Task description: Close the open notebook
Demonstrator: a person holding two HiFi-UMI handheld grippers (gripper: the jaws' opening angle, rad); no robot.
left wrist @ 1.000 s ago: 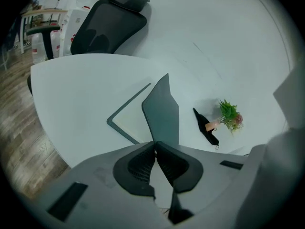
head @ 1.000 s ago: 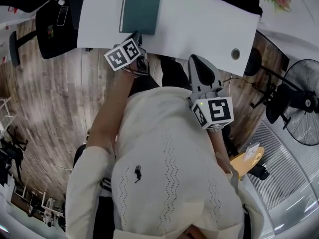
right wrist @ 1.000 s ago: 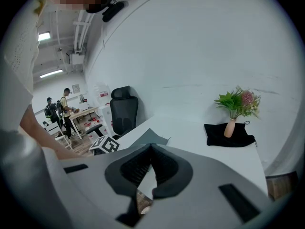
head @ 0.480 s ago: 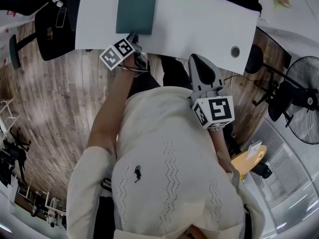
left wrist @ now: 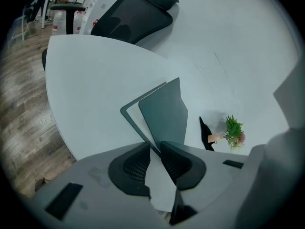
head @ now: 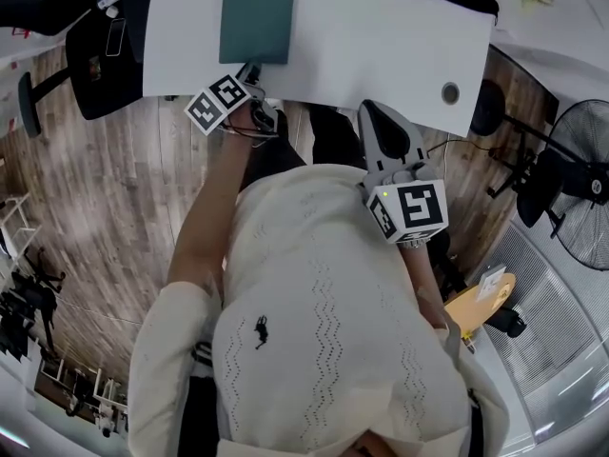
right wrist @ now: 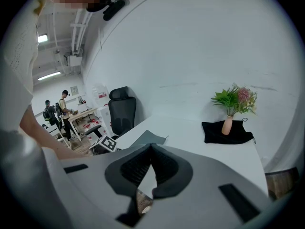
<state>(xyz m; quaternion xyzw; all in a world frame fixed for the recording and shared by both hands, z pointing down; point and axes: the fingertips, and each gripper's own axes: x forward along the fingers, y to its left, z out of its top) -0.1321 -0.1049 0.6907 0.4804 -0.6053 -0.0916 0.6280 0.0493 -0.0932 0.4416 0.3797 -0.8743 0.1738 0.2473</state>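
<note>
The dark green notebook point(head: 257, 17) lies on the white table point(head: 381, 36), its cover down; in the left gripper view the cover point(left wrist: 164, 113) sits slightly askew over the back board. My left gripper point(head: 252, 69) is at the notebook's near edge. Its jaws have just been opening and now stand apart point(left wrist: 156, 147). The notebook's near corner reaches their tips, and only bare table shows in the gap. My right gripper point(head: 373, 110) hovers over the table's near edge, right of the notebook point(right wrist: 147, 138), with its tips together point(right wrist: 151, 146) and nothing held.
A black cloth point(right wrist: 226, 132) with a small vase of flowers point(right wrist: 233, 104) sits at the far right of the table. A cable hole point(head: 450, 93) is near the right front corner. A black office chair point(head: 105, 55) stands left of the table, a floor fan point(head: 580, 188) to the right.
The left gripper's marker cube has shifted a little left and rolled. The notebook now looks flatter and squarer on the table. The right gripper has stayed where it was.
</note>
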